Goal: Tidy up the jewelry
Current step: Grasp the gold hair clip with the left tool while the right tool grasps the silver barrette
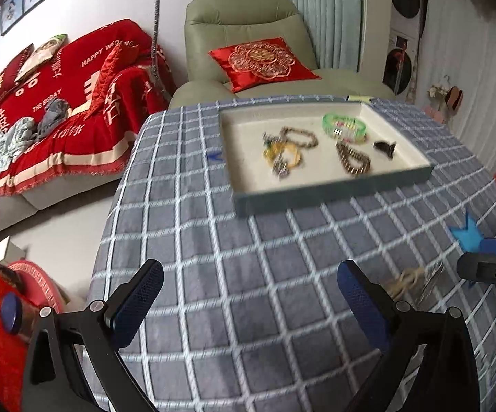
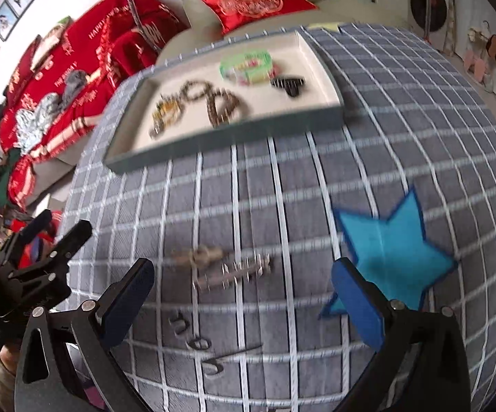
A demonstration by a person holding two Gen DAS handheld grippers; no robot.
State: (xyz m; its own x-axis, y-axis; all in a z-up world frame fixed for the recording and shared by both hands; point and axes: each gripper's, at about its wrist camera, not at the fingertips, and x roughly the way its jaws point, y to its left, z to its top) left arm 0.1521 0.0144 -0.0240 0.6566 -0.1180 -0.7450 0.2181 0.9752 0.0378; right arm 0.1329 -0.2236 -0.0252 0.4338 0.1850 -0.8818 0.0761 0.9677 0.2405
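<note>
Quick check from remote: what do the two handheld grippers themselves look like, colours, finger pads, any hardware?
Both match: the left gripper and right gripper have black curved frames with silver rivets, and each finger carries a dark blue textured pad. No cables or markings show, and no sleeves.

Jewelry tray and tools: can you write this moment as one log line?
left tool: open, empty | right tool: open, above loose jewelry on cloth | tray: holds bracelets, green bangle, dark clip
</note>
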